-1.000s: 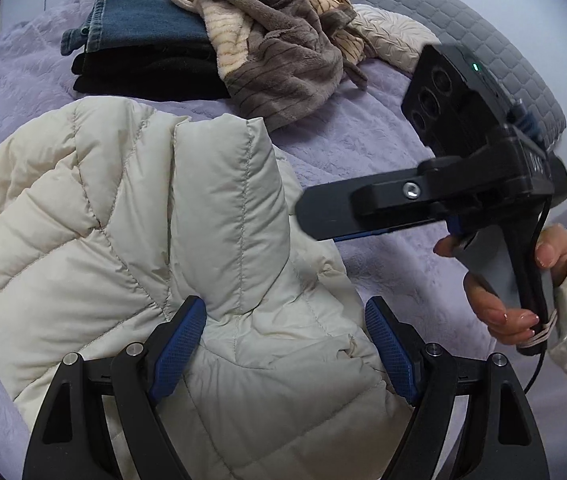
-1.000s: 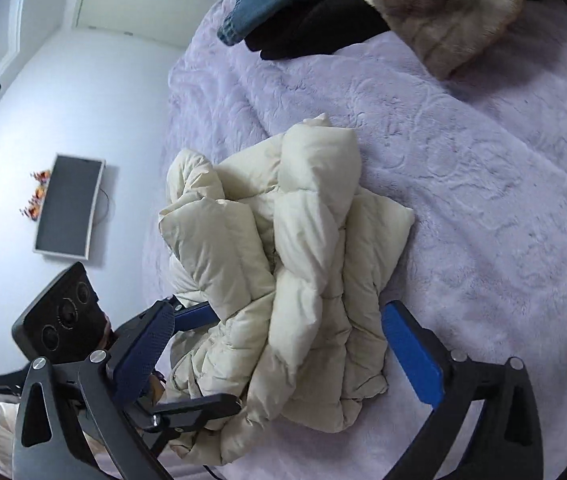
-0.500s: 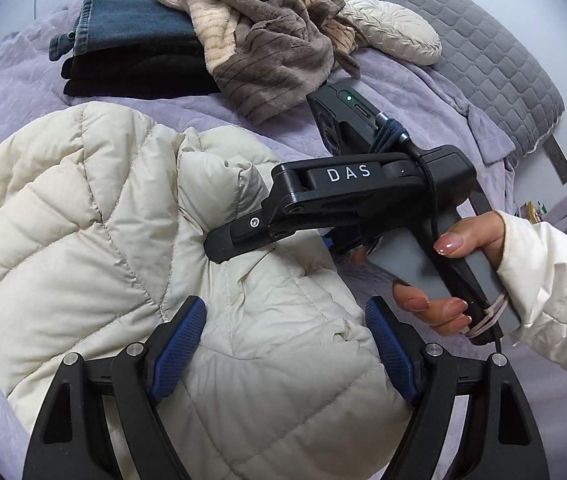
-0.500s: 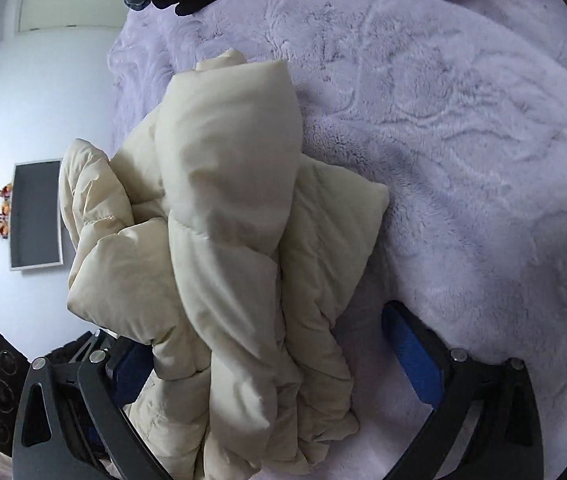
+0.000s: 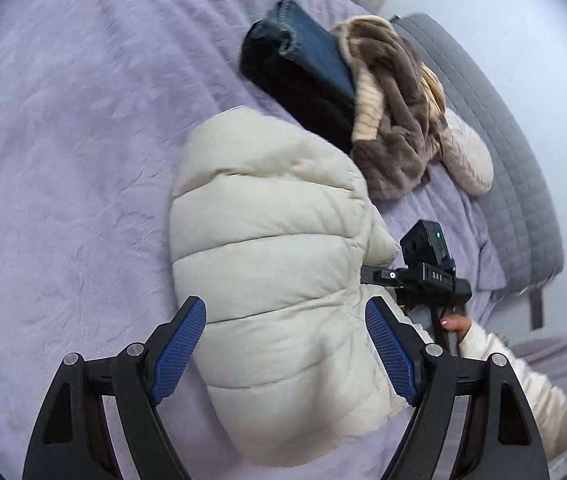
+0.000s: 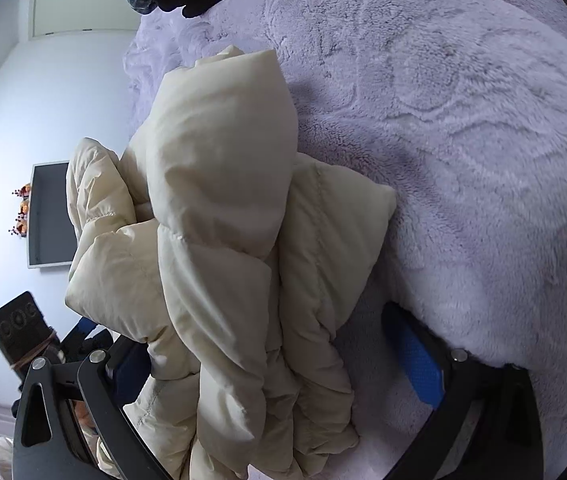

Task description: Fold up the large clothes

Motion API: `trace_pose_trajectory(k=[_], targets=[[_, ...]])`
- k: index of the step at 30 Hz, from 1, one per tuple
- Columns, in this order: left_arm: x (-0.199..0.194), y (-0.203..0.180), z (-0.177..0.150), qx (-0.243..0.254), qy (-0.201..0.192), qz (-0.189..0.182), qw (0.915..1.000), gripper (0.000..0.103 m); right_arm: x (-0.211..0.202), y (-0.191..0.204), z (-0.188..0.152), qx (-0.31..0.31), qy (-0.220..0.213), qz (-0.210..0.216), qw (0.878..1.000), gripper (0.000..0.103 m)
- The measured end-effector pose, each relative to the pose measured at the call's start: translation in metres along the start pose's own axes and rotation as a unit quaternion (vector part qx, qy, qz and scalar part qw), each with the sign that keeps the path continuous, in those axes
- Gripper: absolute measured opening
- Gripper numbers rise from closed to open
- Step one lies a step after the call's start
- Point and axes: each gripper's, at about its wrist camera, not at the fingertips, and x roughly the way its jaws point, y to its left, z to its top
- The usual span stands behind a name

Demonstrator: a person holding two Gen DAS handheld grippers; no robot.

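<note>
While the cream quilted puffer jacket (image 5: 279, 264) lies bunched on the lilac plush bedspread (image 5: 63, 152), the left hand-held gripper (image 5: 285, 356) hangs over its near end with its blue-padded jaws spread wide. The jacket's bulk fills the gap between them, but neither pad visibly presses into the fabric; the left pad stands just beside the jacket's edge and the right pad sits at its other flank.

From the right wrist view, the right hand-held gripper (image 6: 279, 364) also straddles the jacket (image 6: 219, 240), its jaws wide apart. The folded layers of padding heap up between the fingers and cover most of the left finger, while the right finger (image 6: 419, 360) stands apart from the jacket over bare bedspread (image 6: 463, 120).

In the left wrist view the right hand-held gripper (image 5: 371, 274) shows at the jacket's right side, its tip hidden behind the padding, held by a hand (image 5: 457, 324) in a white sleeve.

Beyond the jacket, touching its far end, lies a stack of folded dark blue denim and black clothes (image 5: 303, 76), with a crumpled brown and tan fleece garment (image 5: 395, 120) against it.
</note>
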Motion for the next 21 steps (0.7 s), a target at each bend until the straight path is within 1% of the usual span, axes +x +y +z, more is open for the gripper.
trace_pose_trajectory(k=[1,2,3,5,7,8,9,11,13,14,15,21], targets=[[0.003,0.02,0.001,-0.034,0.004,-0.019,0.9992,0.082,0.0,0.0,0.0,0.0,0.0,0.0,1.0,0.103],[0.009,0.037,0.002,-0.058,0.011,-0.037,0.9976,0.082,-0.003,-0.002,-0.004,-0.001,-0.001,0.001,1.0,0.103],[0.017,0.048,0.001,-0.069,0.021,-0.052,0.996,0.082,-0.004,-0.002,-0.004,-0.001,-0.001,0.001,1.0,0.103],[0.036,0.059,0.001,-0.069,0.039,-0.067,0.9946,0.082,-0.005,-0.002,-0.006,-0.003,-0.002,0.001,1.0,0.103],[0.053,0.057,0.001,-0.06,0.054,-0.089,0.9928,0.082,-0.008,-0.003,-0.01,-0.003,-0.002,0.001,1.0,0.103],[0.06,0.055,0.001,-0.053,0.057,-0.092,0.9928,0.082,-0.008,-0.003,-0.011,-0.004,-0.002,0.001,1.0,0.103],[0.065,0.051,0.002,-0.046,0.056,-0.086,0.9937,0.083,-0.008,-0.003,-0.012,-0.004,-0.002,0.001,1.0,0.103],[0.075,0.044,0.004,-0.038,0.058,-0.08,0.9944,0.087,-0.007,-0.002,-0.012,-0.002,-0.004,0.003,1.0,0.103],[0.082,0.039,0.004,-0.032,0.058,-0.066,0.9956,0.088,-0.005,0.0,-0.011,-0.002,-0.004,0.01,1.0,0.103],[0.085,0.037,0.004,-0.028,0.058,-0.058,0.9962,0.09,-0.004,0.002,-0.011,-0.002,-0.004,0.013,1.0,0.103],[0.088,0.034,0.004,-0.024,0.058,-0.049,0.9968,0.091,-0.002,0.003,-0.01,-0.002,-0.004,0.015,1.0,0.103],[0.1,0.015,0.002,0.001,0.052,0.027,0.9983,0.093,0.007,0.008,-0.01,0.009,-0.015,0.032,0.999,0.103]])
